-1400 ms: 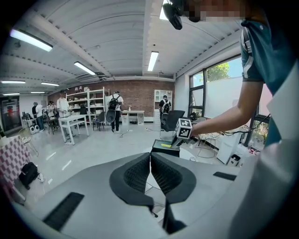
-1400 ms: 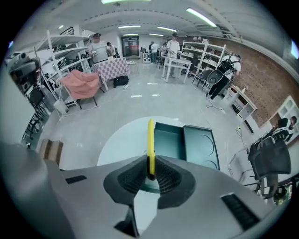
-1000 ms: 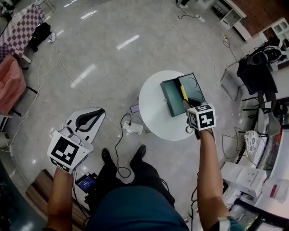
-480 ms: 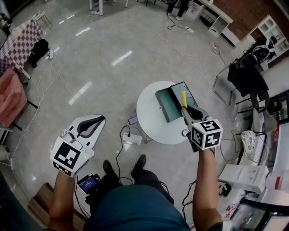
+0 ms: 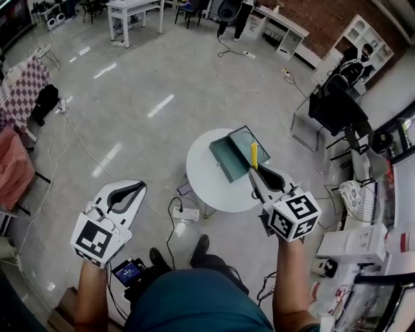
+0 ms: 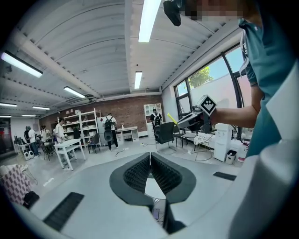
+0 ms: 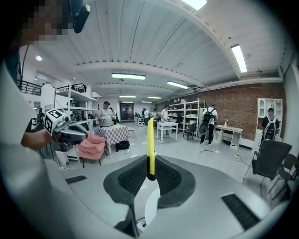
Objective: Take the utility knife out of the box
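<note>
My right gripper (image 5: 255, 170) is shut on a yellow utility knife (image 5: 254, 155), raised high above the round white table (image 5: 206, 182). In the right gripper view the utility knife (image 7: 150, 140) stands upright between the pads, its black end pinched at the tips of the right gripper (image 7: 150, 173). An open teal box (image 5: 229, 155) lies on the table below, lid folded back. My left gripper (image 5: 135, 187) hangs far left over the floor, shut with nothing held. From the left gripper view, the left gripper (image 6: 150, 157) has its pads touching at the tips.
Under the table lie a white power strip (image 5: 185, 213) and cables. Black chairs (image 5: 338, 107) stand at the right, white desks (image 5: 133, 10) and shelves at the back. People stand far off in the room.
My right gripper has lifted the knife up and away from the box, toward me. The head camera has tilted up, showing more of the room. The left gripper stayed where it was.
</note>
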